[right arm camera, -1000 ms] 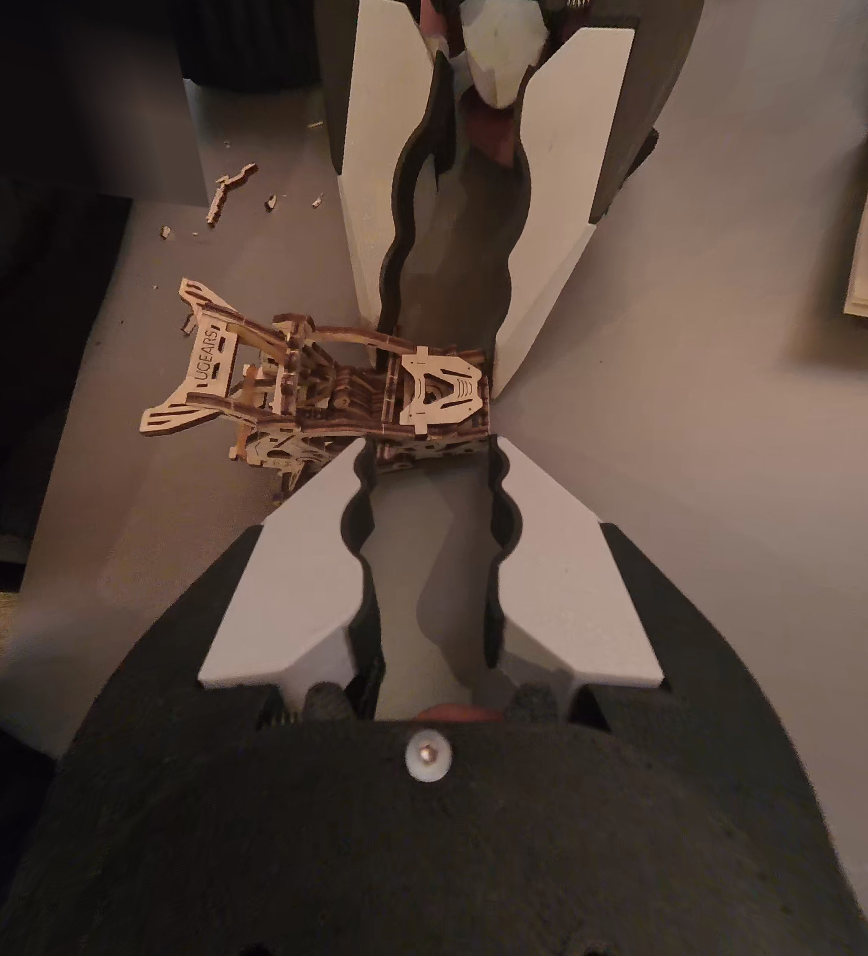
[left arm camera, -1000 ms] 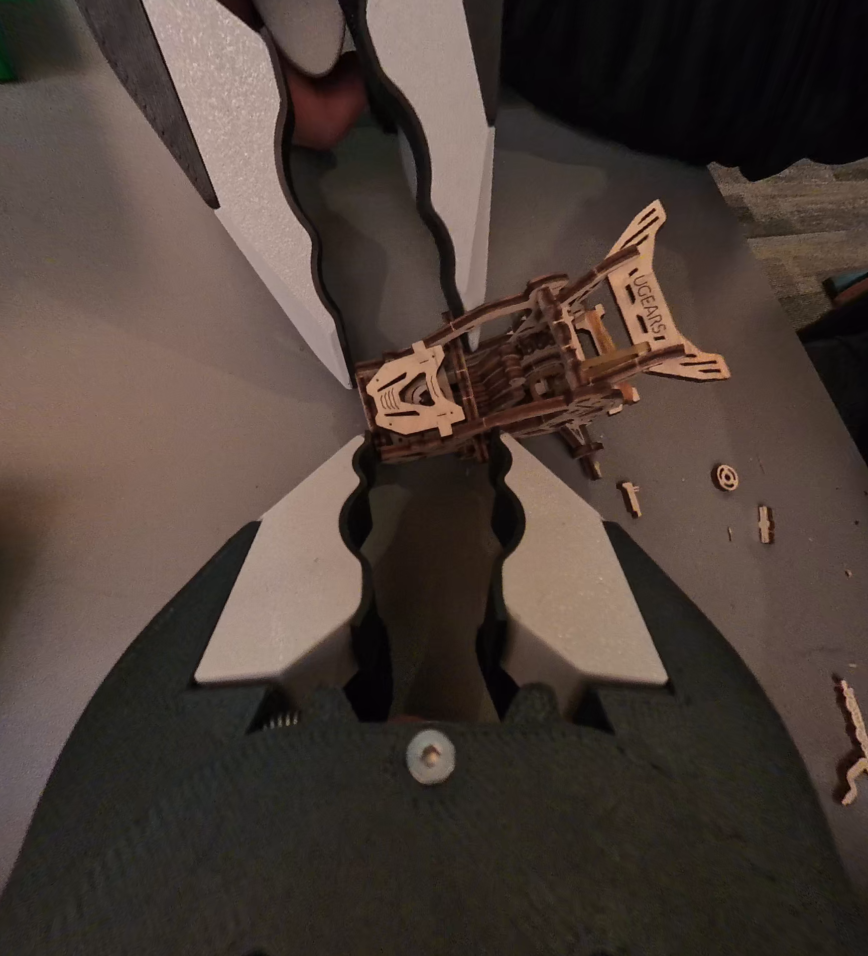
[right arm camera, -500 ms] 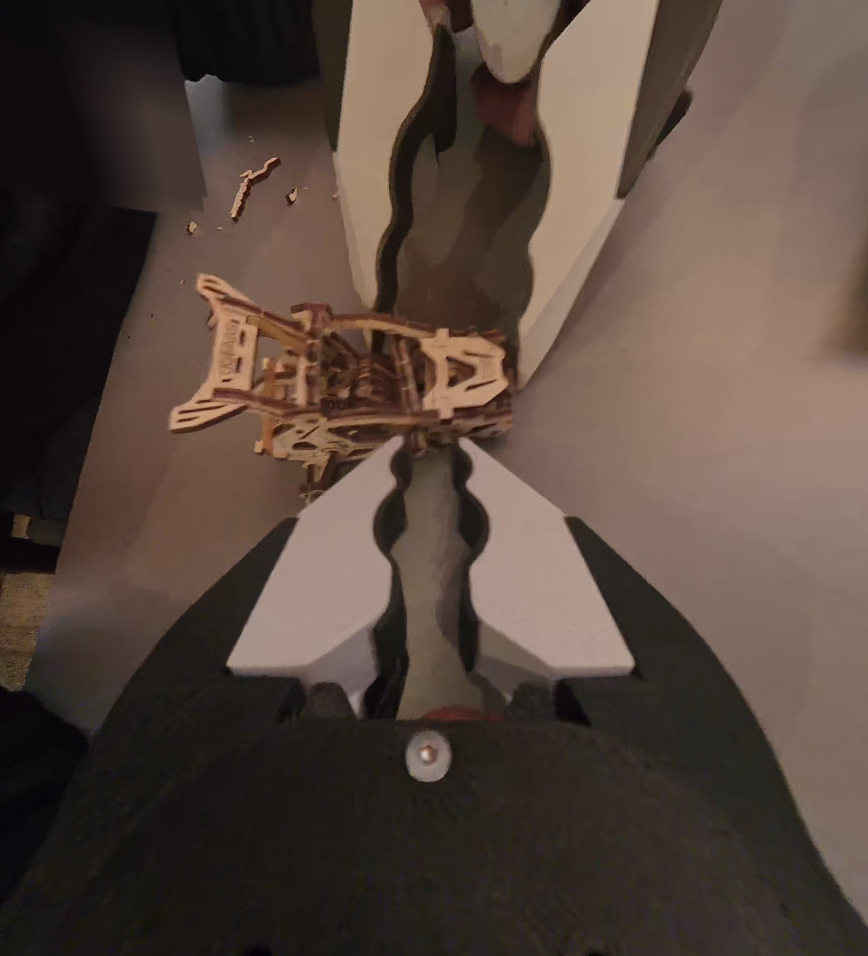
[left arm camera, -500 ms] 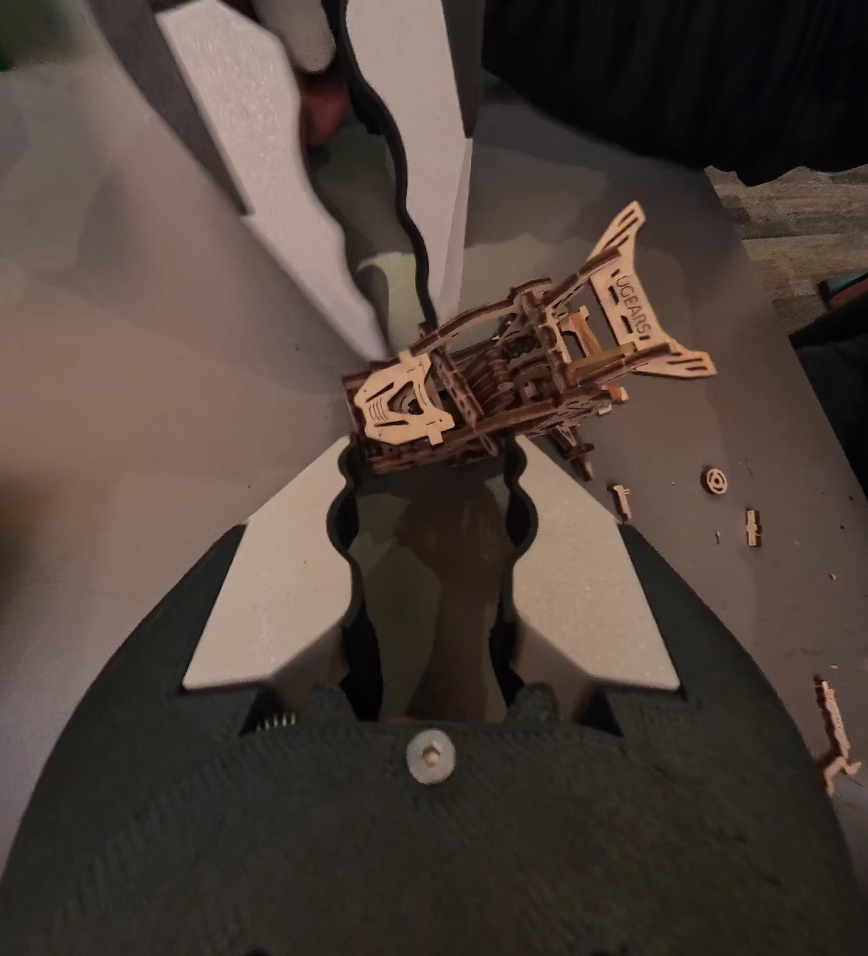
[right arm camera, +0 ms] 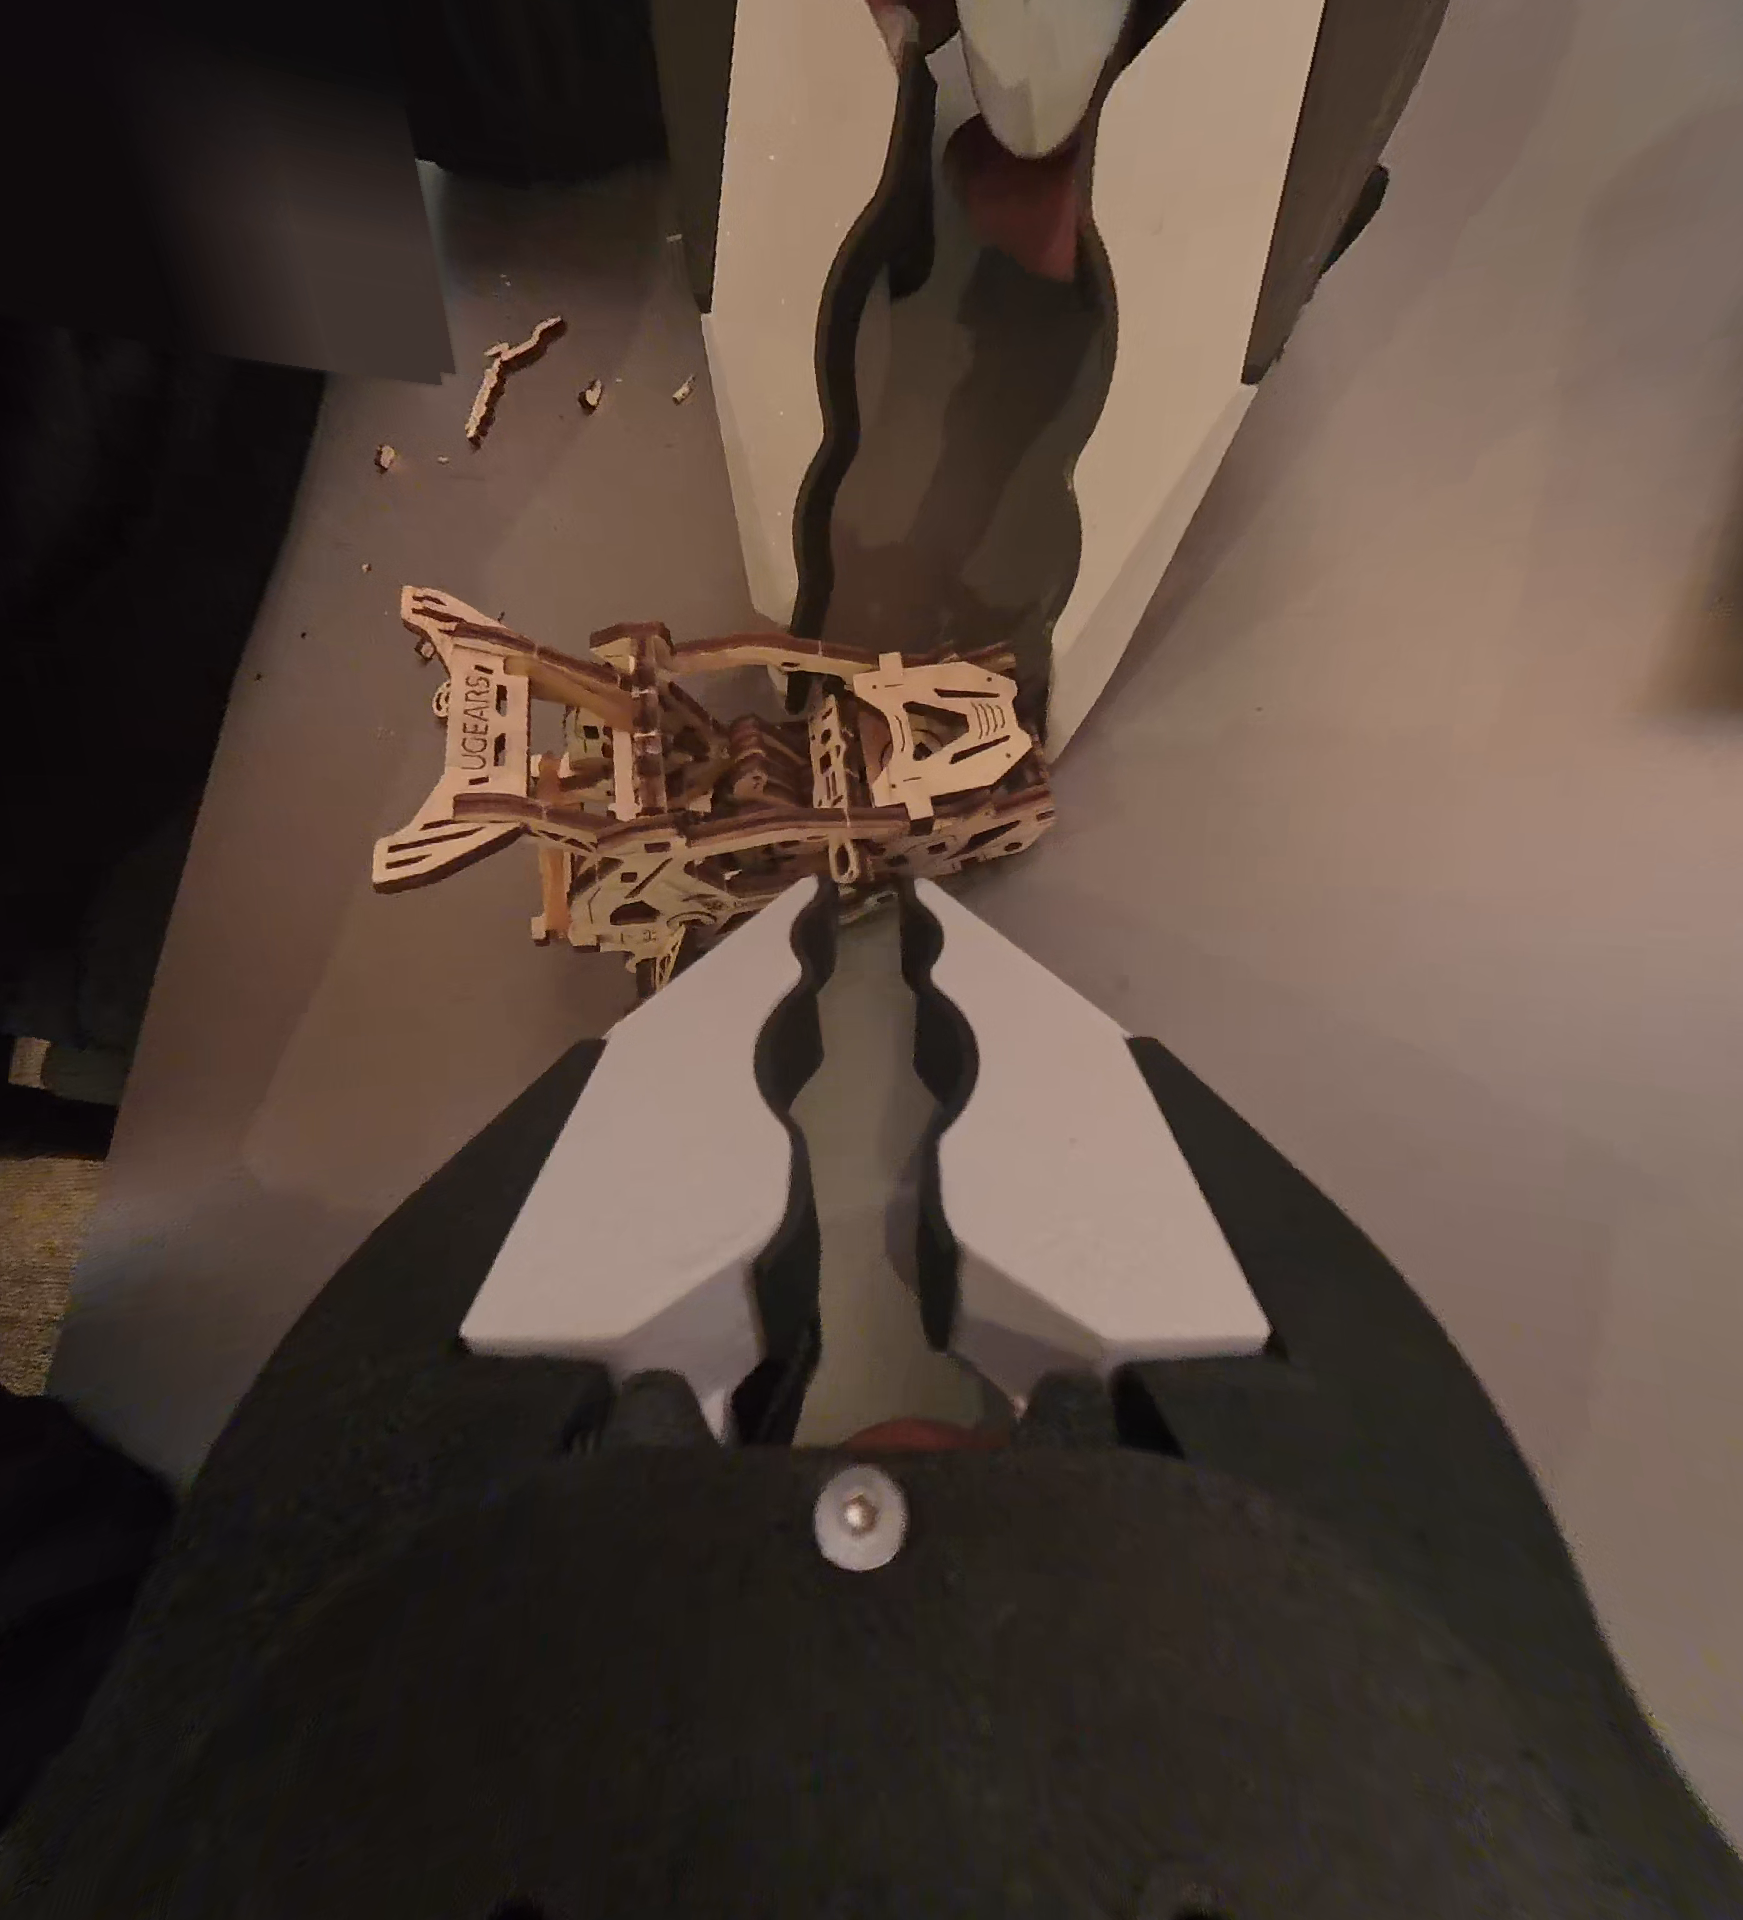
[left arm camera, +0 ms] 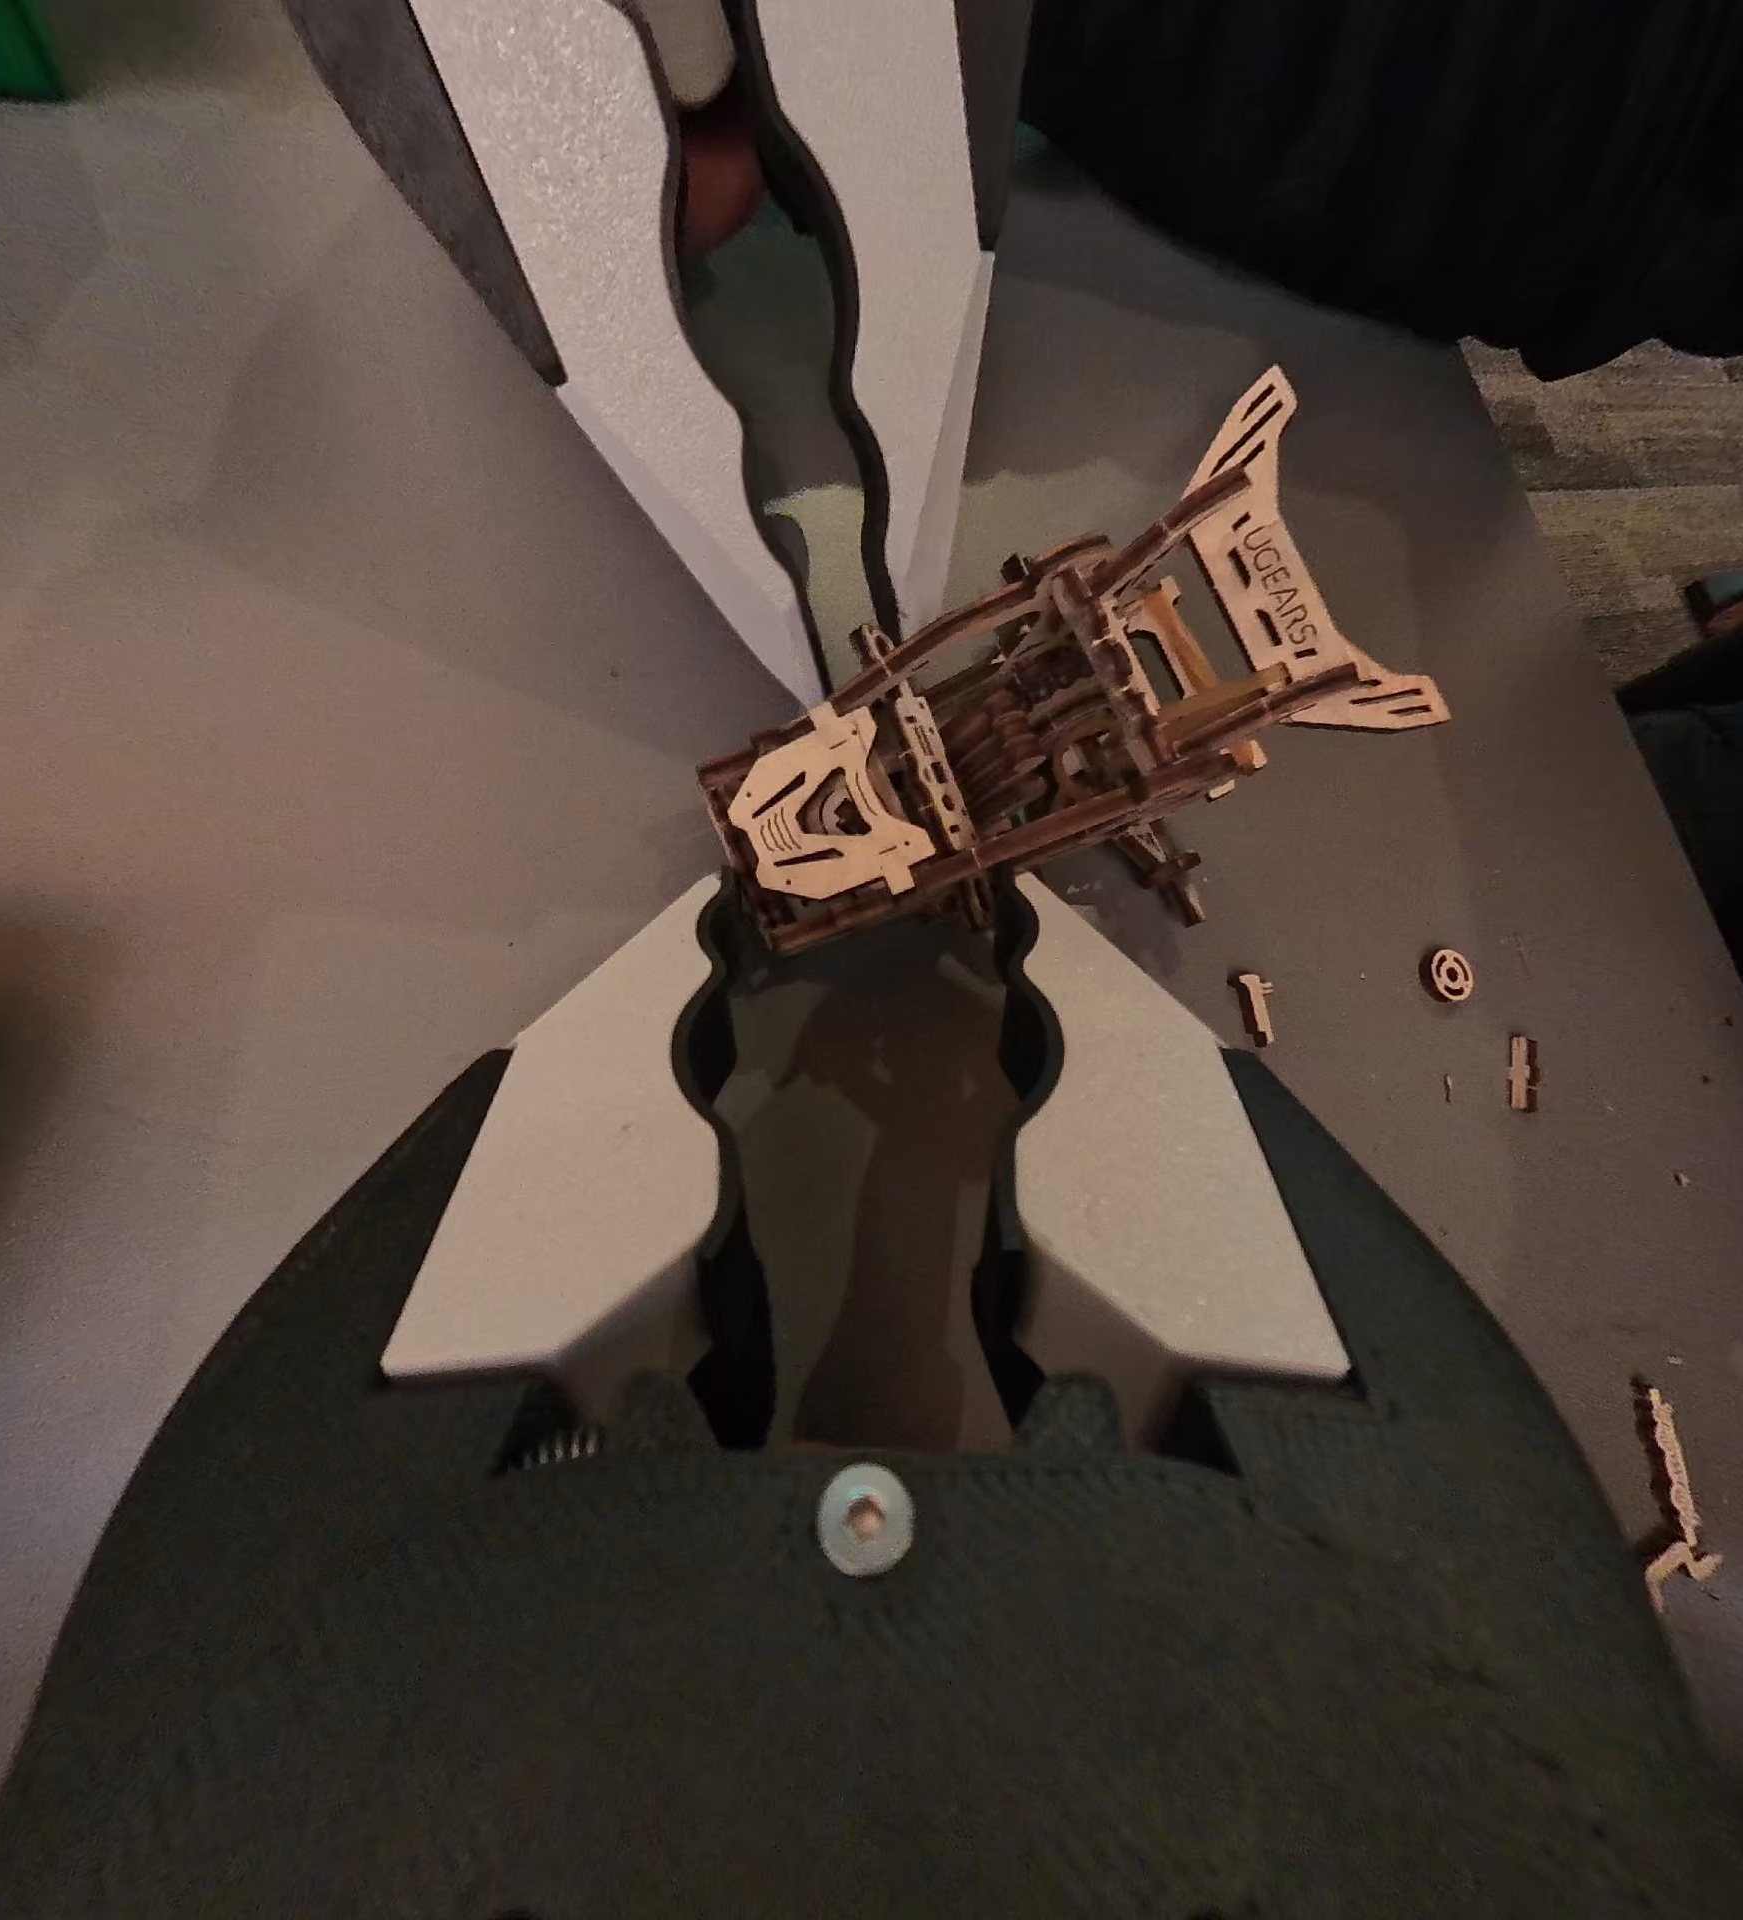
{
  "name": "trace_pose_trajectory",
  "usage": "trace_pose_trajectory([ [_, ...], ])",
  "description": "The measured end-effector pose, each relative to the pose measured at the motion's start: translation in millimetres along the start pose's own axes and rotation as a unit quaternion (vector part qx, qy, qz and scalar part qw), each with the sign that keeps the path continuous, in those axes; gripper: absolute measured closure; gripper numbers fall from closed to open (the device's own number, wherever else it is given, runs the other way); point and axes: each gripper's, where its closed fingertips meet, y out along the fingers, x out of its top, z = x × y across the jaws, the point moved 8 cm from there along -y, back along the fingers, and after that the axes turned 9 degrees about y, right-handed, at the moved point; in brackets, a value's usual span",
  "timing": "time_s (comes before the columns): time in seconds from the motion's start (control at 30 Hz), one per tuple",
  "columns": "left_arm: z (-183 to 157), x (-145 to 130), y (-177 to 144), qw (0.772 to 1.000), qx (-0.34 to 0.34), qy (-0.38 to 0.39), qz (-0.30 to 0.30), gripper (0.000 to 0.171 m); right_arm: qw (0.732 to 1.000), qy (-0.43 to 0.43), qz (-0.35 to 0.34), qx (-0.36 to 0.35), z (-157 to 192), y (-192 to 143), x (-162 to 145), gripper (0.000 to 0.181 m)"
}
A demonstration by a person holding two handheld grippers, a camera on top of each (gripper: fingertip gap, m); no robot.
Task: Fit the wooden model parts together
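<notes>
Right wrist view: your right gripper (right arm camera: 862, 899) pinches the wooden model (right arm camera: 711, 769) narrowly; your left gripper (left arm camera: 862, 914) clasps its lettered frame's front end.

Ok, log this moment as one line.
left hand-held gripper: shut on wooden model | right hand-held gripper: shut on same model | loose parts: on table

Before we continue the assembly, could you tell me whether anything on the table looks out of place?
Yes: small loose wooden pieces and offcut scraps lie scattered on the grey table beside the wooden model, not fitted to it.
</notes>
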Motion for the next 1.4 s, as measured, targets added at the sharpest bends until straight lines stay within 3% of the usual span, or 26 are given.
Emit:
trace_pose_trajectory([
  [0.43,-6.8,-0.5,0.5,1.000,-0.002,-0.005,-0.008,0.117,0.999,-0.009,0.027,-0.029,4.0,7.0,4.6,0.178],
  [0.6,-13.0,-6.7,-7.8,0.998,0.047,-0.030,-0.012,0.091,0.999,-0.011,0.023,-0.024,4.1,8.3,5.5,0.179],
  [0.7,-19.6,-10.9,-10.4,0.996,0.074,-0.045,-0.015,0.090,0.999,-0.012,0.022,-0.023,4.1,9.2,6.1,0.179],
  [0.9,-24.9,-12.8,-6.6,0.991,0.119,-0.056,-0.027,0.102,1.000,-0.012,0.019,-0.020,3.6,10.1,6.4,0.179],
  [1.03,-29.1,-13.1,-3.9,0.992,0.110,-0.060,-0.032,0.124,0.999,-0.013,0.017,-0.024,3.1,8.4,6.3,0.179],
  [1.4,-30.4,-14.0,-3.7,0.992,0.118,-0.048,-0.024,0.130,0.999,-0.018,0.024,-0.023,5.4,8.5,7.4,0.177],
])
